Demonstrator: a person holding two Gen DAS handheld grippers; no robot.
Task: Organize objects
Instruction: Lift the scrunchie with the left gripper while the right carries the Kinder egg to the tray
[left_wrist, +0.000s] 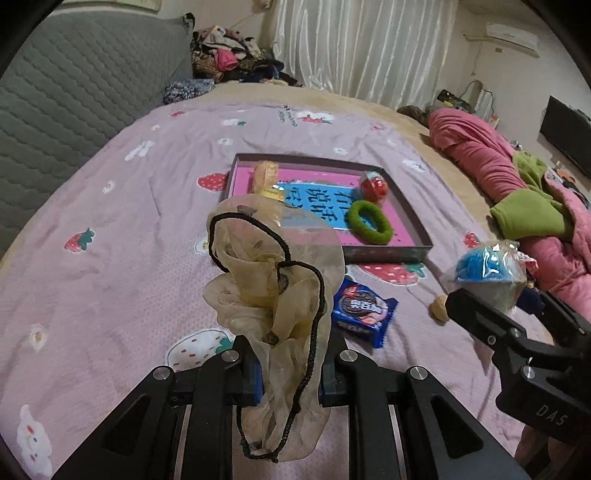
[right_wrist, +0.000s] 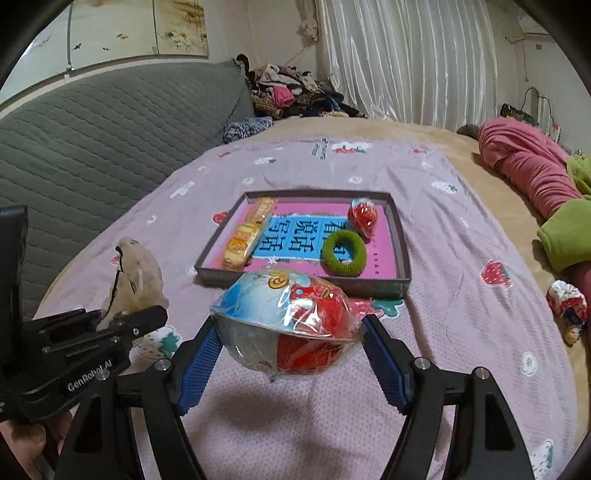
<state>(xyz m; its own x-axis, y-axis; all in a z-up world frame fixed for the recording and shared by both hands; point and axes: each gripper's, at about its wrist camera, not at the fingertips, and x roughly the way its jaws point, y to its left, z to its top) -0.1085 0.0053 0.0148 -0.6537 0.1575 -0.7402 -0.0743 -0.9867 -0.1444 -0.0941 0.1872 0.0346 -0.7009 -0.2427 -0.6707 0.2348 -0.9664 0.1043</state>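
My left gripper (left_wrist: 288, 373) is shut on a beige sheer scrunchie with a black cord (left_wrist: 273, 280), held above the bed; it also shows in the right wrist view (right_wrist: 135, 280). My right gripper (right_wrist: 291, 350) is shut on a wrapped blue-and-red ball toy (right_wrist: 288, 321), also seen in the left wrist view (left_wrist: 487, 273). Ahead lies a shallow grey tray with a pink base (right_wrist: 400, 229) holding a yellow snack pack (right_wrist: 247, 236), a red wrapped toy (right_wrist: 364, 218) and a green scrunchie (right_wrist: 345, 253).
A blue Oreo pack (left_wrist: 364, 312) lies on the pink strawberry bedsheet (left_wrist: 110, 258) below the tray. A small beige object (left_wrist: 437, 308) lies to its right. Pink and green clothing (left_wrist: 517, 192) lies at the right, a grey headboard (left_wrist: 66, 96) at the left.
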